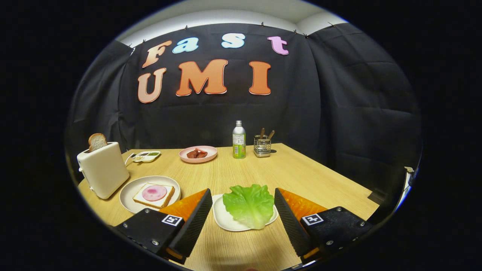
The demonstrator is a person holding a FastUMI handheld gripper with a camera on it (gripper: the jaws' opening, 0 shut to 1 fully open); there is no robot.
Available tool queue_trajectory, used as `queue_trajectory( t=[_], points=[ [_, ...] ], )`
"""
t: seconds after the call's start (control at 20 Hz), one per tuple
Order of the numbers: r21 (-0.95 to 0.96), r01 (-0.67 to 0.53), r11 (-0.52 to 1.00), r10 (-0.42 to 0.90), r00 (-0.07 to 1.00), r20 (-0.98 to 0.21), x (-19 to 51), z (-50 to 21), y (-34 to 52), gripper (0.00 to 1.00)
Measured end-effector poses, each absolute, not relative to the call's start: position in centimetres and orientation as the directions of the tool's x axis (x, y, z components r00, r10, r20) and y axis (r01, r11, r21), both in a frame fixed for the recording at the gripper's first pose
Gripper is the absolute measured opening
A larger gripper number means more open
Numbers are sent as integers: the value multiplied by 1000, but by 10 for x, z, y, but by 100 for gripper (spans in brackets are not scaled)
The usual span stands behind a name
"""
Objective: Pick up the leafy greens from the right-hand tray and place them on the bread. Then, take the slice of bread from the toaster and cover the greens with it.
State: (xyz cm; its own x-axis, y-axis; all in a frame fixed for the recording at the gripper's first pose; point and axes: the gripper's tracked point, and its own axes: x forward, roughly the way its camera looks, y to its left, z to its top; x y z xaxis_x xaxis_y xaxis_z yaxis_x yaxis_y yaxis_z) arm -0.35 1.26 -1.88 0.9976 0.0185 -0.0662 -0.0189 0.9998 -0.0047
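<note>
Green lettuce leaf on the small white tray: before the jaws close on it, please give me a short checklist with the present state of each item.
1. Gripper jaws spread wide: ok.
2. Green lettuce leaf lies between the jaws on its small white tray: ok.
3. Jaws pressing the leaf: not ok, both stand apart from it.
4. Bread slice with pink ham waits uncovered on the round beige plate: ok.
5. Toast slice stands up from the cream toaster: ok.
6. Jaw height above the tray: cannot tell.
</note>
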Motion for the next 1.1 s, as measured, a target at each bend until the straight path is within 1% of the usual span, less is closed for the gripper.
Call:
queue_trajectory(
  t=[0.4, 0.6, 0.9, 1.1],
  points=[
    [-45, -46, 998, 40, 990, -134, 7, -44, 26, 99],
    [-68, -78, 995, 65, 983, -171, 11, -56, 36, 99],
    [-100, -51, 994, 31, 981, -189, 35, -56, 29, 99],
    [-99, -45, 994, 19, 970, -244, 55, -64, 24, 99]
  ],
)
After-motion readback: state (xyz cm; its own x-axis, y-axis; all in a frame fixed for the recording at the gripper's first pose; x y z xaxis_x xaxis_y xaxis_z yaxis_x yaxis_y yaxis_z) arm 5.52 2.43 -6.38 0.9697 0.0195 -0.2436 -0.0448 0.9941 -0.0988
